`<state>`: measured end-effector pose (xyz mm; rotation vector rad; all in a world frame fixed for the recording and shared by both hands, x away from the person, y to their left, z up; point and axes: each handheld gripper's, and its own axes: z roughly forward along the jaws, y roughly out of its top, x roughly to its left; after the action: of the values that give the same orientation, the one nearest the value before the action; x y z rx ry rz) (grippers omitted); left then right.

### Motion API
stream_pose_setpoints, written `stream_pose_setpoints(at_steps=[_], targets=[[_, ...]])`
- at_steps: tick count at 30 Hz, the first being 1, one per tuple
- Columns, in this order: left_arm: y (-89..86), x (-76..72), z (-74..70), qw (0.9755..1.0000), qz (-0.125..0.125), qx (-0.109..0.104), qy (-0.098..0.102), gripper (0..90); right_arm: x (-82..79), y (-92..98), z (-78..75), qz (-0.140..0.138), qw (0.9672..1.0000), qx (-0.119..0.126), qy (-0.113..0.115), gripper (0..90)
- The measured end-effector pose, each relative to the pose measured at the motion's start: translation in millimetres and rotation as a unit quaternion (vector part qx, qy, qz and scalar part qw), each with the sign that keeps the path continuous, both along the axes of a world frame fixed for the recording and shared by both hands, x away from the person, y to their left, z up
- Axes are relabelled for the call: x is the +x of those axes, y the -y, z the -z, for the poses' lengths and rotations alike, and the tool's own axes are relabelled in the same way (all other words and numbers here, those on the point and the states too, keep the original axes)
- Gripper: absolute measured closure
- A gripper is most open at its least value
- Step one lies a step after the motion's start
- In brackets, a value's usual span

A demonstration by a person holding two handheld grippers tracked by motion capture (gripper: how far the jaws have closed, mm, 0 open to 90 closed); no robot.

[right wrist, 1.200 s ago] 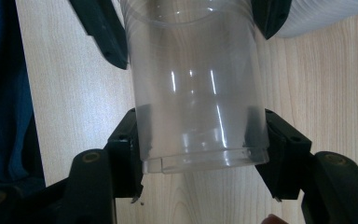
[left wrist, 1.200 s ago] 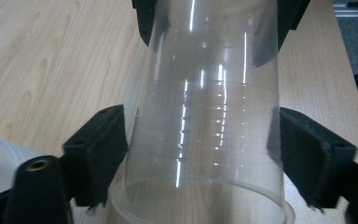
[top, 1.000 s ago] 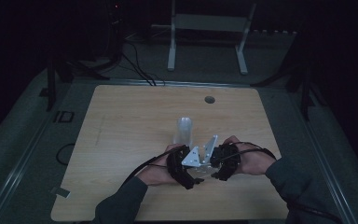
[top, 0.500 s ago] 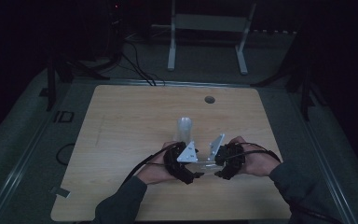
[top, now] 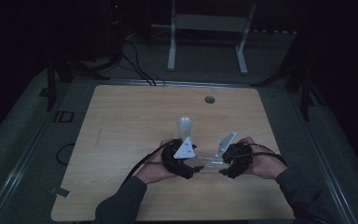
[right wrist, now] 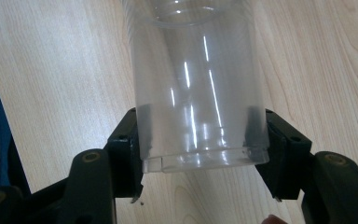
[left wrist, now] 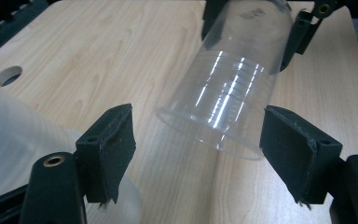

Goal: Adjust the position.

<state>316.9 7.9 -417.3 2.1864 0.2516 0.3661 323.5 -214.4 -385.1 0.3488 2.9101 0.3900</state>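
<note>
Pale wood counter (top: pixel 121 121) in a dark room; clear cup (right wrist: pixel 198 93) lying level between both tools, base clamped in right tool (right wrist: pixel 200 154), rim between closing, not yet touching left tool (left wrist: pixel 196 154).

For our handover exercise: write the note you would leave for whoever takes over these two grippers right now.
Right gripper: shut on the base end of the clear ribbed plastic cup, held lying level above the light wooden table.
Left gripper: jaws have just been closing, one on each side of the cup's open rim, not yet touching it.
A frosted translucent plastic cup stands behind the left gripper.
Done: clear cup lifted.
Left: probably close the left gripper on the rim; the goal after that is unclear.
</note>
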Motion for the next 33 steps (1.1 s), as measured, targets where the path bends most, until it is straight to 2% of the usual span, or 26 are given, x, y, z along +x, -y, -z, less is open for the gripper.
stream_pose_setpoints(at_steps=[9, 14, 18, 22, 28, 33], targets=[[0.1, 1.5, -2.5, 0.9997, -0.017, -0.020, 0.003, 27.1, 1.2, 10.4, 0.9, 0.021, 0.9993, 0.029, 0.005, 41.2], [-0.8, 1.7, -4.7, 0.9993, -0.023, -0.030, 0.002, 27.0, 0.7, 11.9, 2.9, 0.021, 0.9994, 0.029, 0.001, 41.2], [-1.5, 0.6, -6.8, 0.9990, -0.024, -0.037, 0.008, 26.6, 0.2, 13.9, 2.8, 0.023, 0.9990, 0.038, 0.002, 41.3], [-3.7, -0.1, -9.8, 0.9986, -0.026, -0.044, 0.011, 25.8, -0.3, 15.5, 4.9, 0.027, 0.9992, 0.029, 0.003, 41.3], [-9.4, 0.3, -12.8, 0.9979, -0.033, -0.055, 0.011, 25.8, 1.4, 25.9, 7.0, 0.048, 0.9976, 0.049, 0.011, 41.3], [-10.0, 0.7, -12.3, 0.9978, -0.034, -0.055, 0.012, 25.9, 1.2, 30.2, 6.2, 0.060, 0.9961, 0.063, 0.016, 41.3]])
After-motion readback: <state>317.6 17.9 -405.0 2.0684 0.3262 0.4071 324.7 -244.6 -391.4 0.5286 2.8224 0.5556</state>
